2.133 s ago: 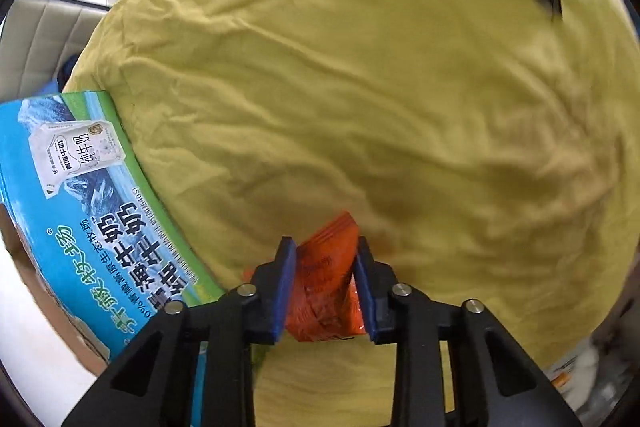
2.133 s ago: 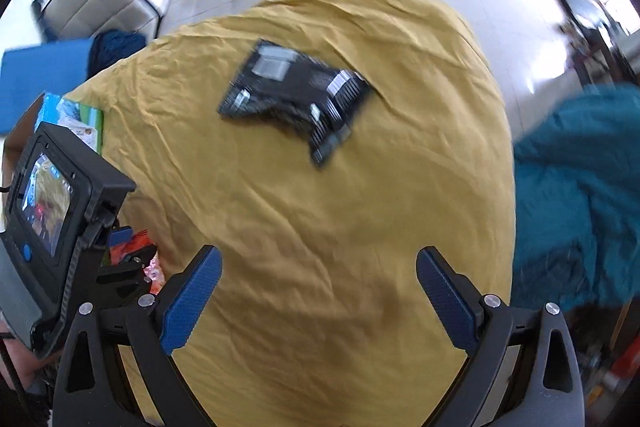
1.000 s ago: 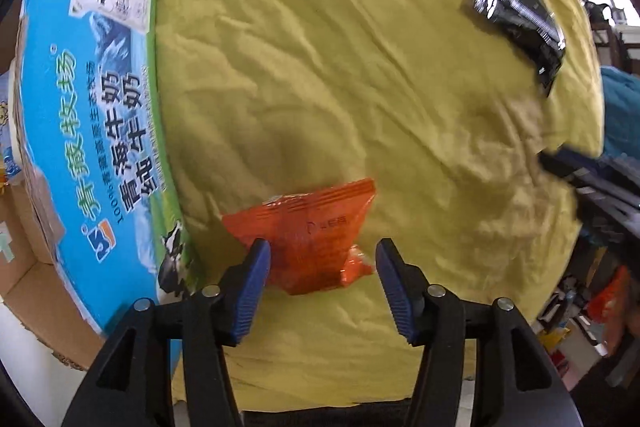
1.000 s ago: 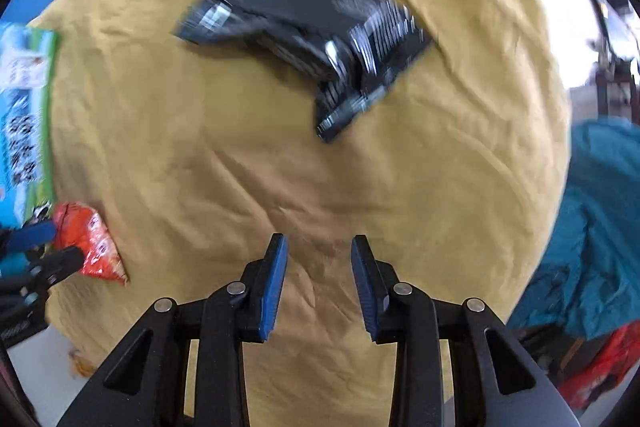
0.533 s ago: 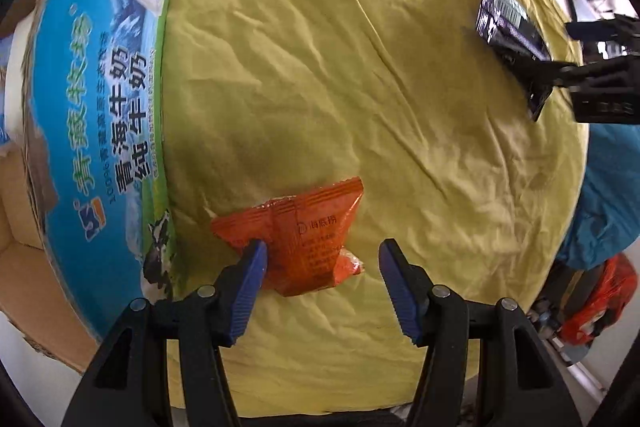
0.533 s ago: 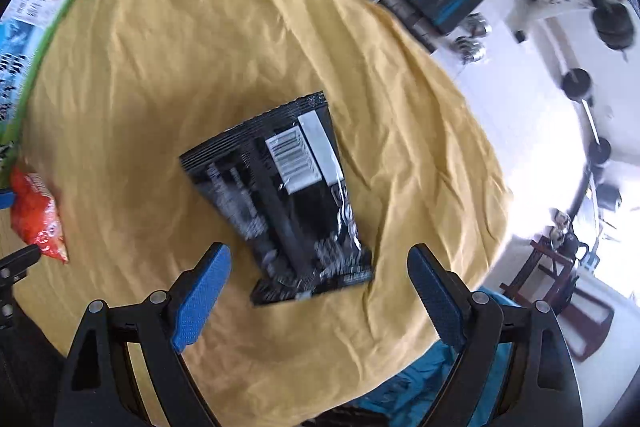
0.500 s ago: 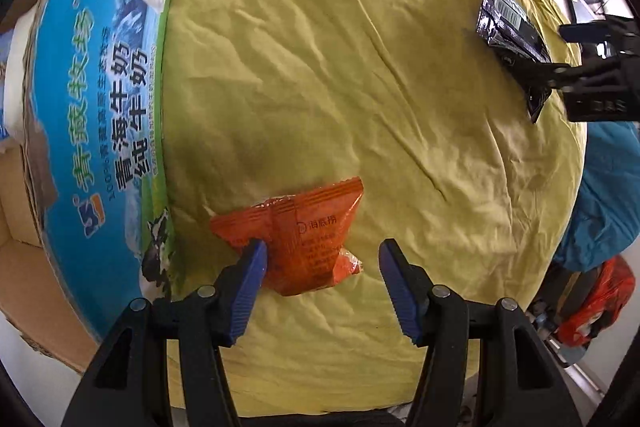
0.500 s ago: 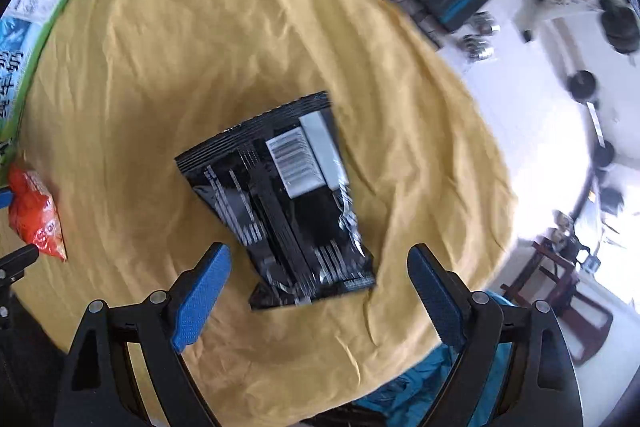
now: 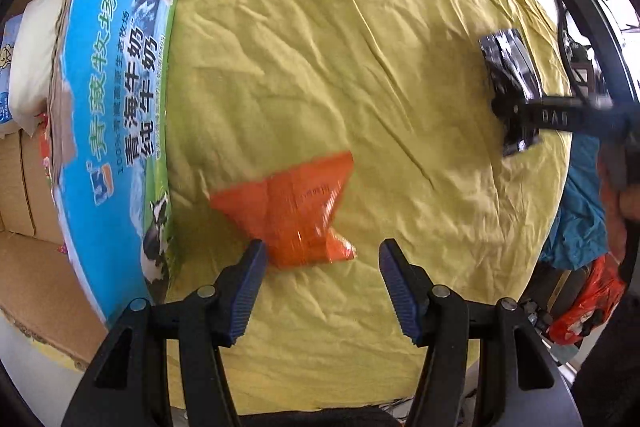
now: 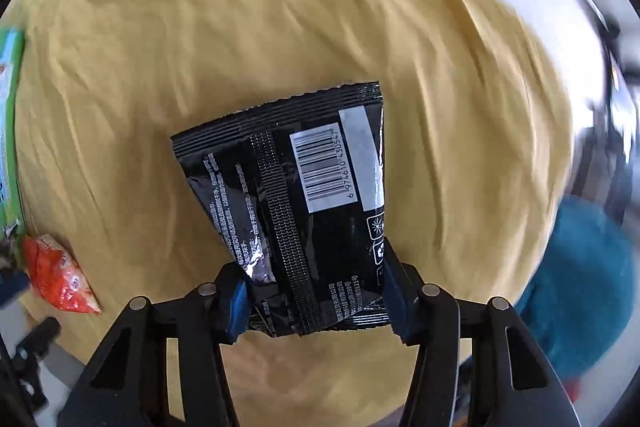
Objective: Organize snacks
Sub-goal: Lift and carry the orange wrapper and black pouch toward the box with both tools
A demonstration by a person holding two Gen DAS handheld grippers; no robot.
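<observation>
**Left wrist view: orange packet let go, black packet flanked**

Left wrist view, from the left: milk carton box (image 9: 120,131) along the edge of the yellow cloth (image 9: 340,47), probably the place for sorted snacks. Just beside it, orange snack packet (image 9: 292,211) flat on the cloth, ahead of the left gripper (image 9: 320,279), spread wide and empty; two seconds ago, clamped on that packet. Farther right, black snack packet (image 10: 304,211) between the blue pads (image 10: 240,301) of the right gripper (image 10: 316,303), closing in from the wide spread of half a second ago. Firm pinch or mere flanking: cannot tell.
</observation>
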